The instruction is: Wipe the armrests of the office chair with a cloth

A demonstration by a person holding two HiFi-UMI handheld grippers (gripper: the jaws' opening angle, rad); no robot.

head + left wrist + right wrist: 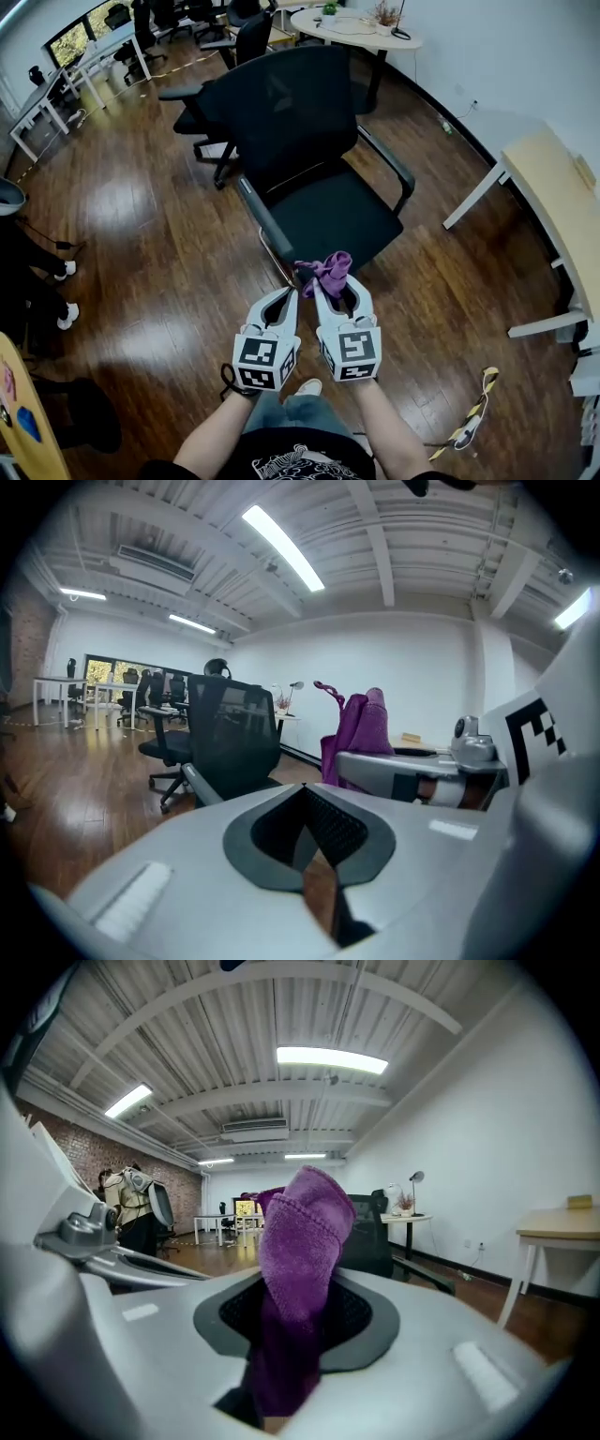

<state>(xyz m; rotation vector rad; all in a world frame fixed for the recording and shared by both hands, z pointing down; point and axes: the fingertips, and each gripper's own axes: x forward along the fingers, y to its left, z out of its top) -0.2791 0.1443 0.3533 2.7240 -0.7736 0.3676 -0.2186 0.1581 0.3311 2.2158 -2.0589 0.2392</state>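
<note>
A black mesh office chair stands on the wood floor just ahead of me, with its left armrest and right armrest both bare. My right gripper is shut on a purple cloth, held upright in front of the seat's near edge. In the right gripper view the cloth rises out between the jaws and hides part of the chair. My left gripper is beside it, shut and holding nothing. The left gripper view shows the chair further off and the cloth to the right.
More black chairs stand behind the first one. A round white table is at the back, a wooden desk at the right, white desks at the far left. A person's feet are at the left. Striped tape lies on the floor.
</note>
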